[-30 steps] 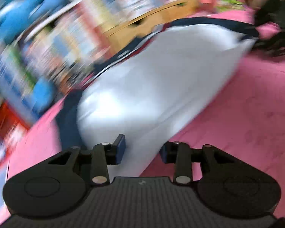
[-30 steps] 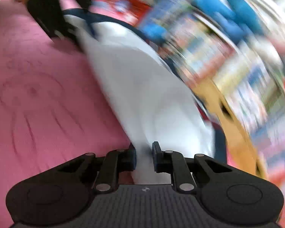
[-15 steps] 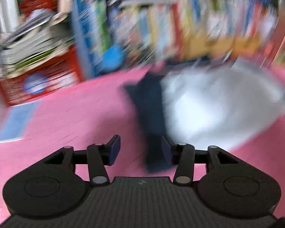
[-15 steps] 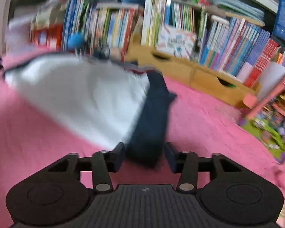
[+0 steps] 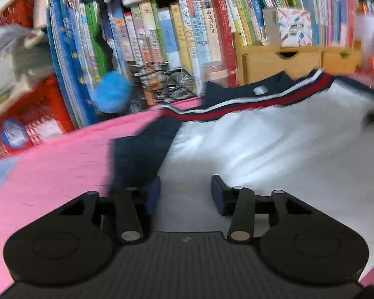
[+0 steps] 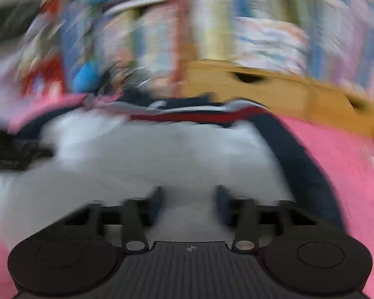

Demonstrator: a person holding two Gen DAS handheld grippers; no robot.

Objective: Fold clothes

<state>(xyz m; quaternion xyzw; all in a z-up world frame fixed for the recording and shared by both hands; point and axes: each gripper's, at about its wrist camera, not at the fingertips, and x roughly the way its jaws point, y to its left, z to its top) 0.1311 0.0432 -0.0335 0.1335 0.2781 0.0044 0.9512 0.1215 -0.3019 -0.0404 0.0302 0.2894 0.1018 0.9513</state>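
Observation:
A white shirt (image 5: 274, 149) with navy sleeves and a red and white striped collar lies flat on the pink mat (image 5: 49, 169). My left gripper (image 5: 185, 191) hovers over its left part, jaws apart. White cloth shows in the gap and the navy sleeve (image 5: 139, 154) lies by the left finger; nothing is pinched. The right wrist view is badly blurred. There my right gripper (image 6: 188, 199) stands over the white shirt (image 6: 162, 154) with its jaws apart, and the other navy sleeve (image 6: 299, 164) runs along its right side.
A packed bookshelf (image 5: 187, 37) lines the far edge of the mat, with a wooden drawer box (image 5: 286, 62) behind the collar. A blue plush toy (image 5: 112, 94) and a red crate (image 5: 37, 114) stand at the left. Bare pink mat (image 6: 356, 164) lies right of the shirt.
The right gripper let go of the white edge it was pinching and now stands open over the shirt. Both views rolled level. The left gripper slid right from the navy sleeve onto the white cloth.

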